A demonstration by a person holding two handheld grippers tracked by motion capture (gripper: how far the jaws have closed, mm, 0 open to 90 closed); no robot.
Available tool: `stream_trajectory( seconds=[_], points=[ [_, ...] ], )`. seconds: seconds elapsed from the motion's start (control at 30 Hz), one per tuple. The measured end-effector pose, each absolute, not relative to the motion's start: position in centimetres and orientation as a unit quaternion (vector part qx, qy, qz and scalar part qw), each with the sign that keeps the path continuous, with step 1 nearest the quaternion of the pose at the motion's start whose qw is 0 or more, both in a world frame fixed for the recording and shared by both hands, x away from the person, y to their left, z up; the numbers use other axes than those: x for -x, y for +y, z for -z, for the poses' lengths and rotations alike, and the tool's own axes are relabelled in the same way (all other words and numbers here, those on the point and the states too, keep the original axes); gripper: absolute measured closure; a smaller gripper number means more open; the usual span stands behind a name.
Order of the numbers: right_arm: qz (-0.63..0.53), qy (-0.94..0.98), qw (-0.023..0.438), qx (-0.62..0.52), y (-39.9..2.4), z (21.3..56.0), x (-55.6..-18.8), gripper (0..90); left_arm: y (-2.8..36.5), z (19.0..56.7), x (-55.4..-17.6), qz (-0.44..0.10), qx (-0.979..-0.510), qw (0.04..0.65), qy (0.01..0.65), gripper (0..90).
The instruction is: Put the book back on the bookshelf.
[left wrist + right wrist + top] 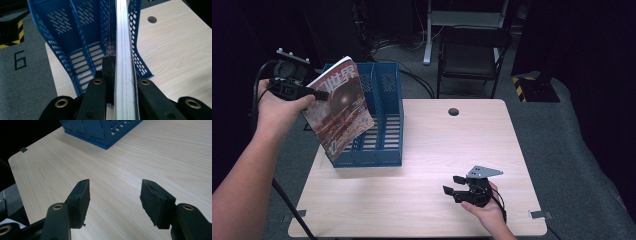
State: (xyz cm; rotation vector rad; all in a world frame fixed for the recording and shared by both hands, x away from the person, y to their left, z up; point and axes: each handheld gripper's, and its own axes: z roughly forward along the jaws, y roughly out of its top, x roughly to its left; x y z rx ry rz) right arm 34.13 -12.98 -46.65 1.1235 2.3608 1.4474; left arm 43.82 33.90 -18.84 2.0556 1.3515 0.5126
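- Blue file rack (382, 120) sits at the table's (452, 150) far left; your left gripper (314, 94) holds the magazine (339, 107) tilted above its leftmost slot.
- Your left jaws clamp the magazine (123, 57) edge-on, long axis pointing into the rack (75, 47).
- Your right gripper (113, 195) hovers open, well apart from the rack (105, 131).

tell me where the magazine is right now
In the high view the magazine is at the table's left, clamped in the left gripper, tilted in front of the blue file rack.
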Motion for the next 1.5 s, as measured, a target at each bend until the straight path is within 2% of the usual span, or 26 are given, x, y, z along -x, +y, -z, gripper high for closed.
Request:
stream_trajectory(
  seconds=[0.73, 1.5],
  points=[
    [-0.484, 0.787, 0.079, -0.374, -13.2, 46.6, -34.2, 40.9, 34.2, 19.5, -45.7, -0.212, -0.728, 0.309, 0.574, 84.2],
    [-0.49, 0.783, 0.087, -0.374, -13.8, 46.3, -33.8, 41.1, 31.8, 20.5, -48.4, -0.236, -0.694, 0.312, 0.604, 84.2]
  ],
)
